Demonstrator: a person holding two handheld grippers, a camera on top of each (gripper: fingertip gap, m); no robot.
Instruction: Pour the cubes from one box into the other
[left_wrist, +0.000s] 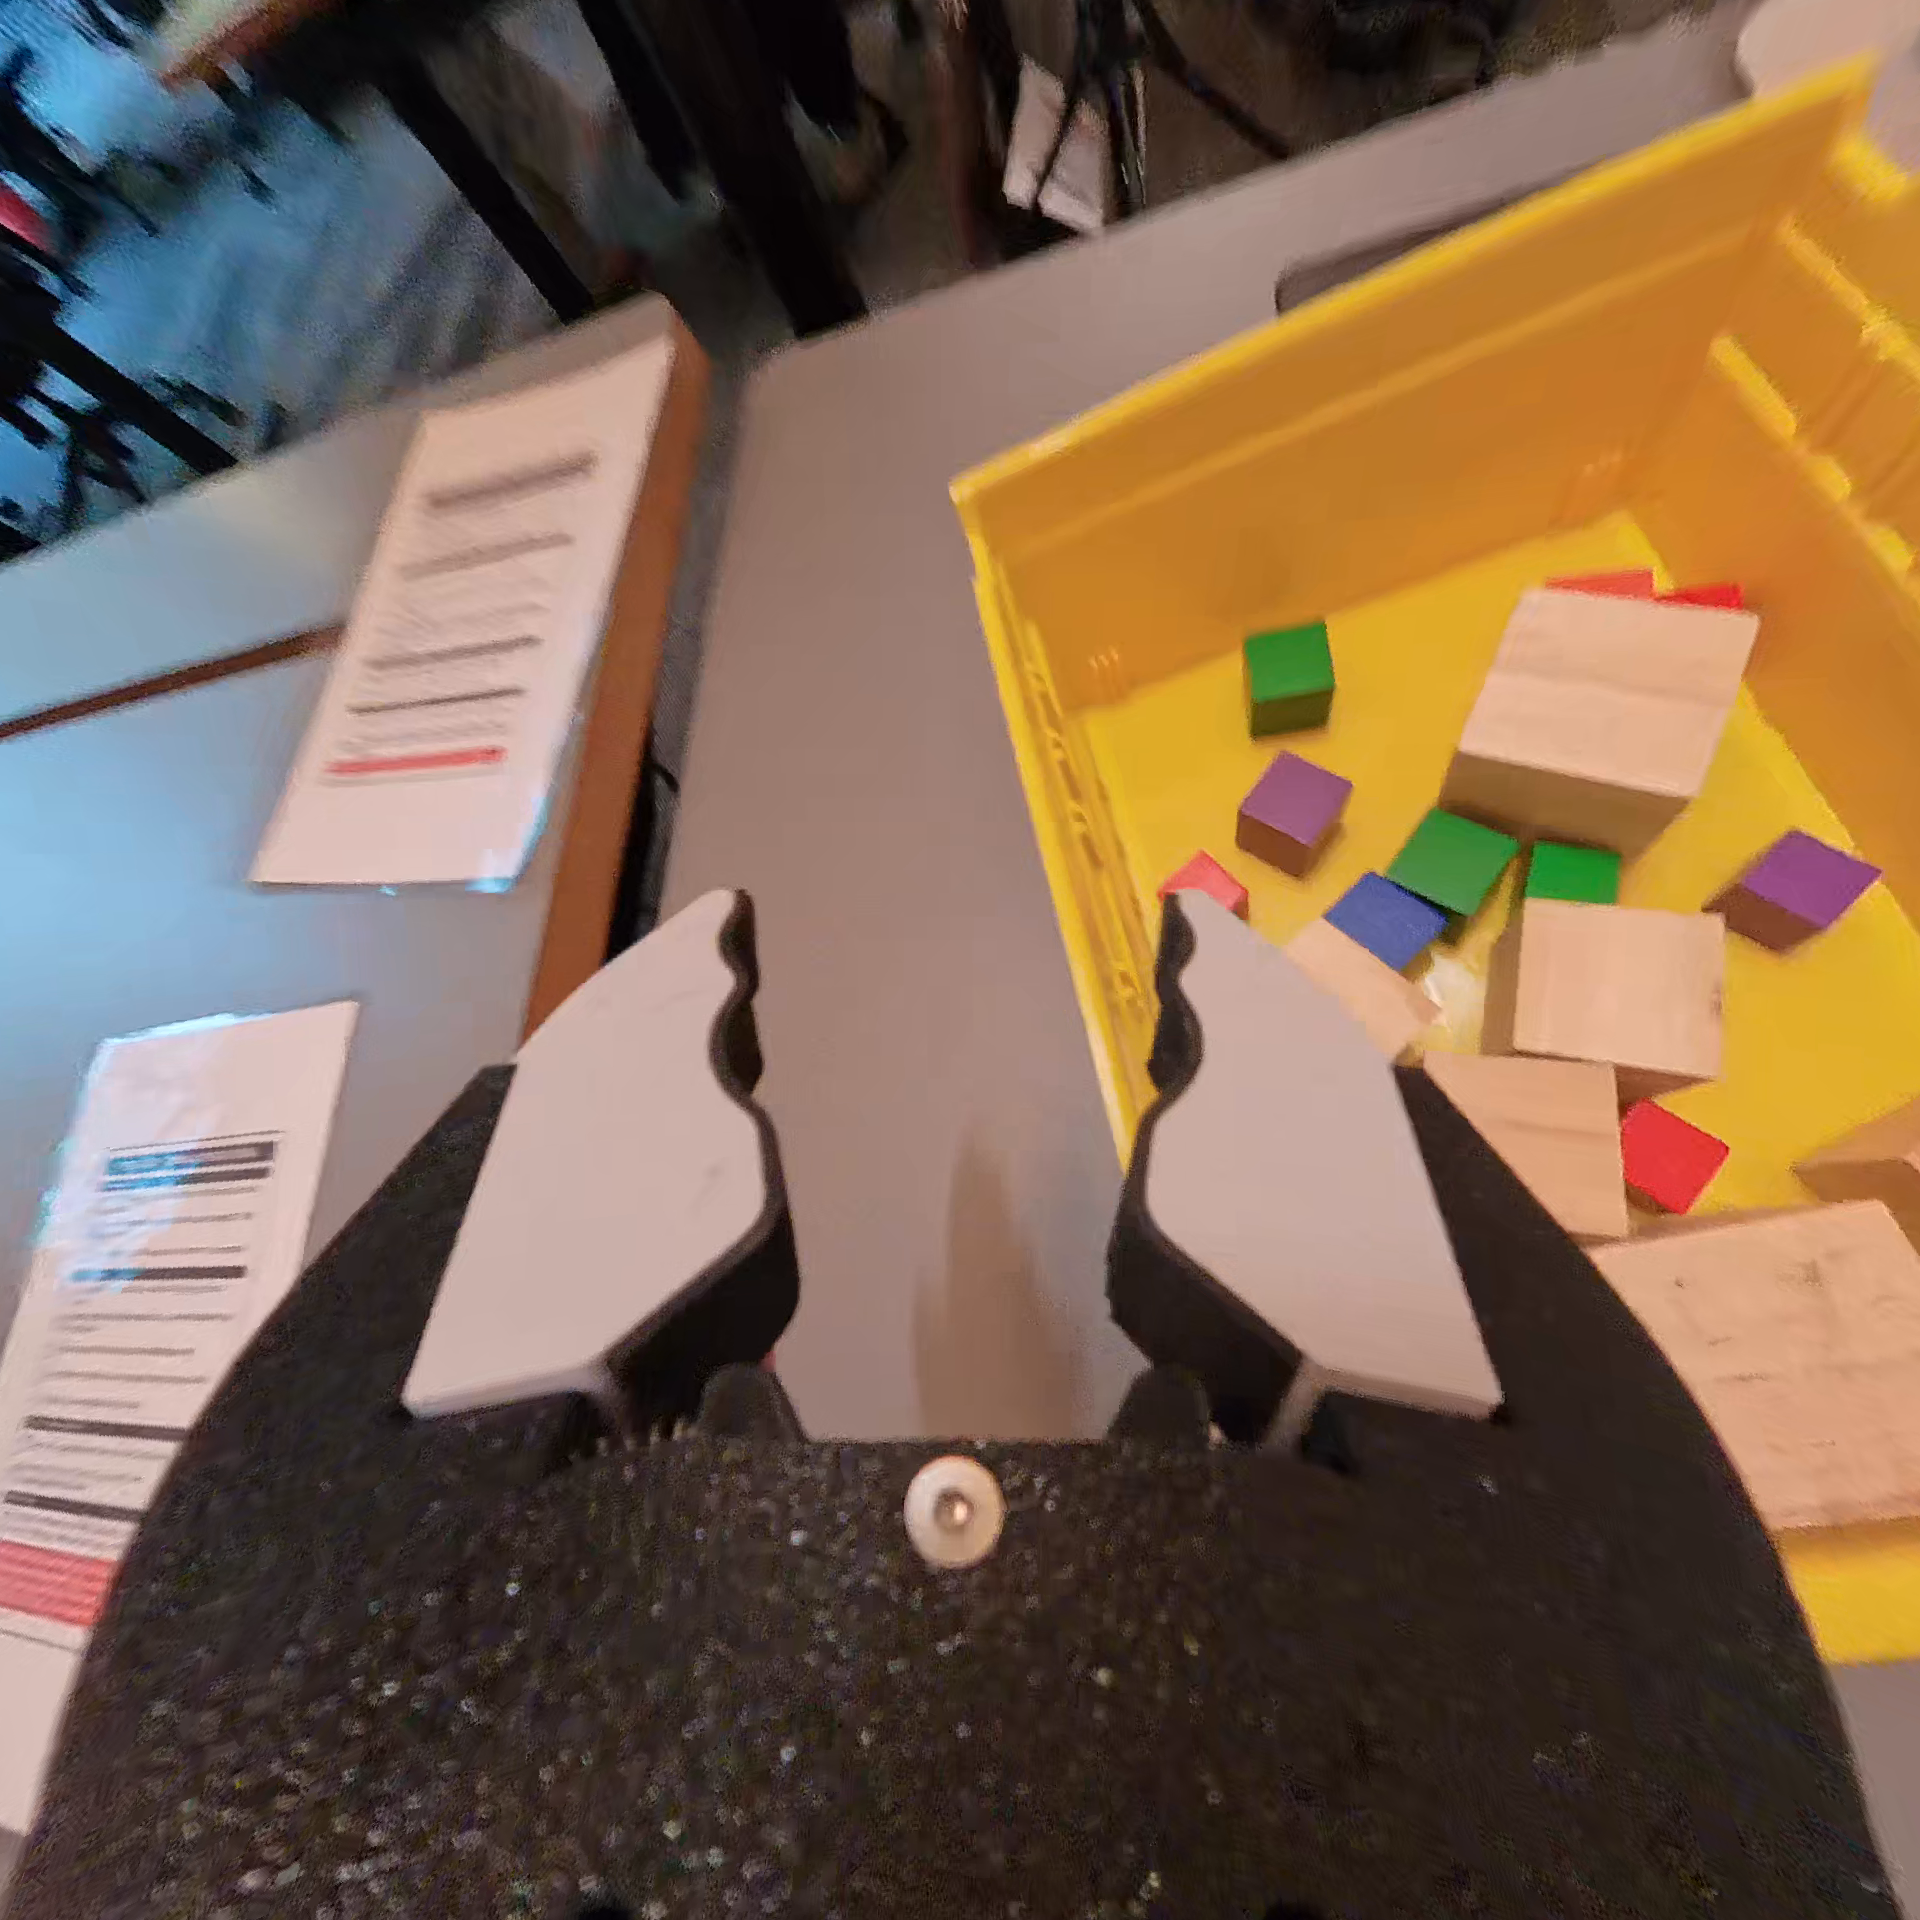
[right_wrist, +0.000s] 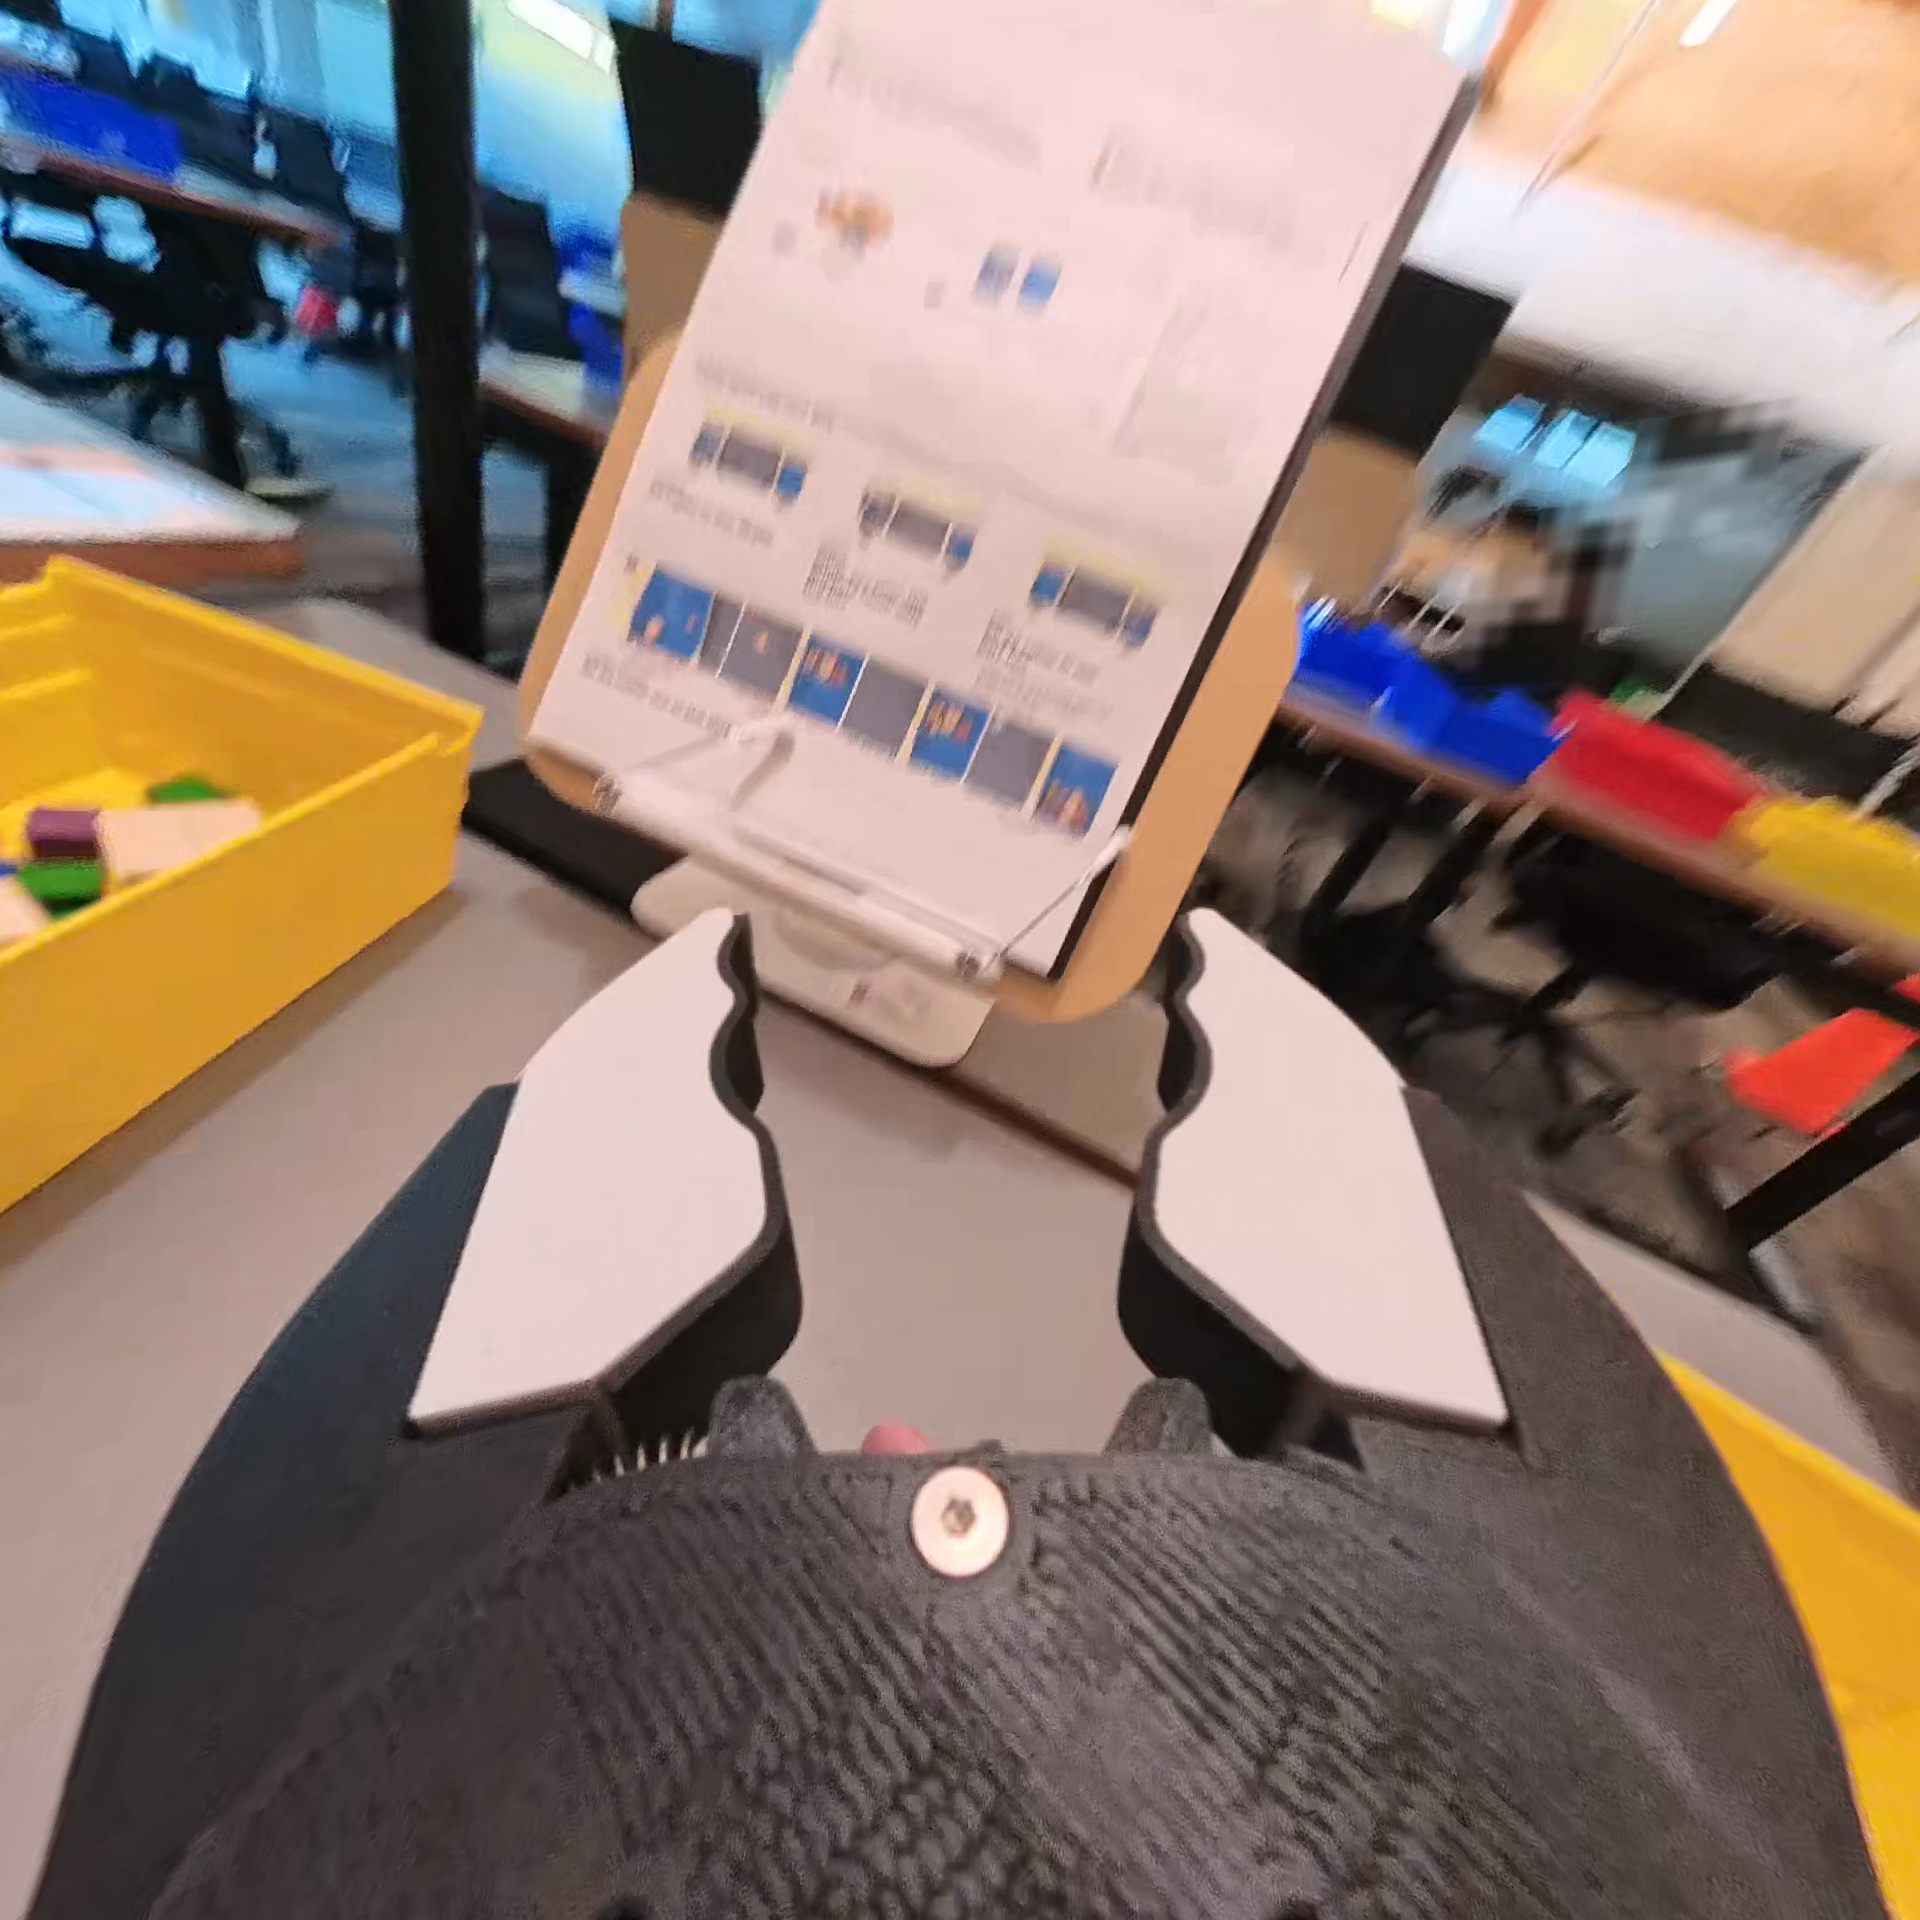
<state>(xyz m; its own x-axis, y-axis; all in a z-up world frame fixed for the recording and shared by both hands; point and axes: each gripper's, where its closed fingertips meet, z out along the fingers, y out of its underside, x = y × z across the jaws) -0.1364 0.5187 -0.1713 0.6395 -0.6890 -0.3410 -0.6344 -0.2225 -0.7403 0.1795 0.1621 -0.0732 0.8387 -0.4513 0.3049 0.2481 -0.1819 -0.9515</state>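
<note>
A yellow box (left_wrist: 1340, 416) stands on the grey table at the right of the left wrist view. It holds several small coloured cubes, such as a green cube (left_wrist: 1288, 677), and several larger pale wooden blocks (left_wrist: 1605, 707). My left gripper (left_wrist: 956, 925) is open and empty above the table, just left of the box's near wall. In the right wrist view the same box (right_wrist: 260, 873) sits at the left. My right gripper (right_wrist: 961, 935) is open and empty above the table. A second yellow box edge (right_wrist: 1839, 1579) shows at the lower right, mostly hidden behind the gripper.
Two printed sheets (left_wrist: 468, 623) lie on the adjoining table at the left. An instruction sheet on a wooden stand (right_wrist: 935, 499) rises straight ahead of the right gripper at the table's far edge. Blue, red and yellow bins (right_wrist: 1621, 769) line a table behind.
</note>
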